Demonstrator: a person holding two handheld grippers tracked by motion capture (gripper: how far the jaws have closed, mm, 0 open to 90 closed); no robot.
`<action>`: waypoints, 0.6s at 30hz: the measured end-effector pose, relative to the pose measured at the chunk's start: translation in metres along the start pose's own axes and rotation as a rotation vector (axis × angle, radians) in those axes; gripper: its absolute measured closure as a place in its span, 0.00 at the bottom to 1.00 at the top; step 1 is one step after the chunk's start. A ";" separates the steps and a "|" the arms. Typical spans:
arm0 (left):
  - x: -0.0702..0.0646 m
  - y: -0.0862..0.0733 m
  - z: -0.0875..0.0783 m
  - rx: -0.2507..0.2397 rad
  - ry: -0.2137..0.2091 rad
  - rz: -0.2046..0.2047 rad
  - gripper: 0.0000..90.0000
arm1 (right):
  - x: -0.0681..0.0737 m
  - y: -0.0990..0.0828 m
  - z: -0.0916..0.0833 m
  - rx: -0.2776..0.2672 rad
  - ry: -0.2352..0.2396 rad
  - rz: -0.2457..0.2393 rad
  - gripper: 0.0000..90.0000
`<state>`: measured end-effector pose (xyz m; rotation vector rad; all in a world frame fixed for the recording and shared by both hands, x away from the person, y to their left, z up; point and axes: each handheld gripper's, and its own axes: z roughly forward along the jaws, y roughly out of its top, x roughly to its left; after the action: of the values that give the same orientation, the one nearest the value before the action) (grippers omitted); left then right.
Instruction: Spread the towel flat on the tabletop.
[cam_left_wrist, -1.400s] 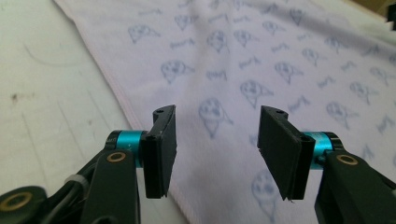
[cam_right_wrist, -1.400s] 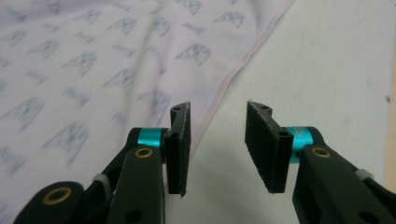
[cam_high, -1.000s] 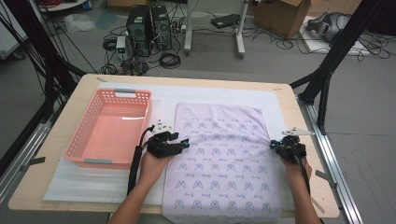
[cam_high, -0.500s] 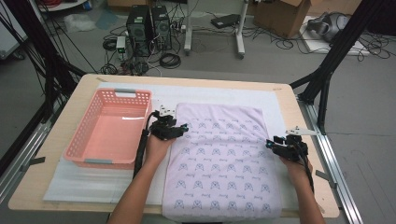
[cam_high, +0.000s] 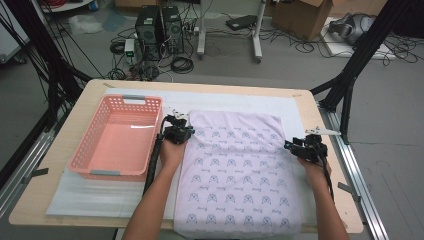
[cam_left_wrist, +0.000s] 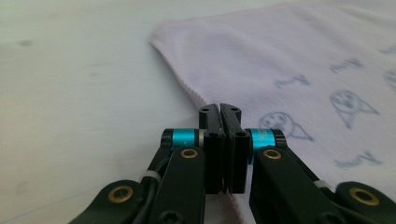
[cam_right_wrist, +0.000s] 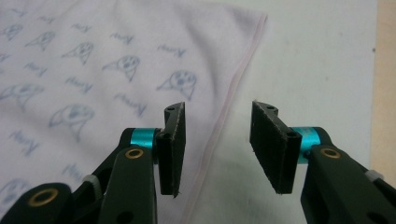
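Gripping now: your left hand-held gripper (cam_left_wrist: 222, 116) has its jaws pressed together on the hem of the cloth (cam_high: 240, 170), near its 11 o'clock corner; they have just been closing.
Right side: your right hand-held gripper (cam_right_wrist: 217, 140) stands spread, straddling the cloth's 3 o'clock hem; its jaws have just been opening, and nothing is pinched.
Cloth place: it lies flat on the white mat (cam_high: 100, 200) on the bench (cam_high: 60, 145), just beside the pink basket (cam_high: 82, 155) at its 9 o'clock.
Long axis: it runs 12 to 6 o'clock, the near end hanging over the bench edge.
Risk, left: the bite looks thin, possibly only the hem, so a quick lift could pull it free.
Risk, right: closing too far outward catches mat, not cloth.
Risk, both: lifting one side alone would skew and bunch the cloth.
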<state>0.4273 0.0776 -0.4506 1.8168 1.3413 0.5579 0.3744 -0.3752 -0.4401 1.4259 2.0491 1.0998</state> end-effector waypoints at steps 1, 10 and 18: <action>0.004 0.000 0.000 -0.005 0.009 -0.046 0.98 | -0.001 0.004 0.003 0.001 -0.008 -0.005 0.61; 0.008 -0.001 -0.001 -0.018 -0.080 -0.085 0.57 | -0.003 0.034 0.055 0.077 -0.041 -0.004 0.65; 0.003 0.001 -0.005 -0.068 -0.199 -0.078 0.42 | -0.005 0.039 0.062 0.050 -0.173 -0.030 0.84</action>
<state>0.4253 0.0821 -0.4475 1.7095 1.2376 0.3667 0.4427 -0.3508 -0.4471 1.4556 1.9804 0.8862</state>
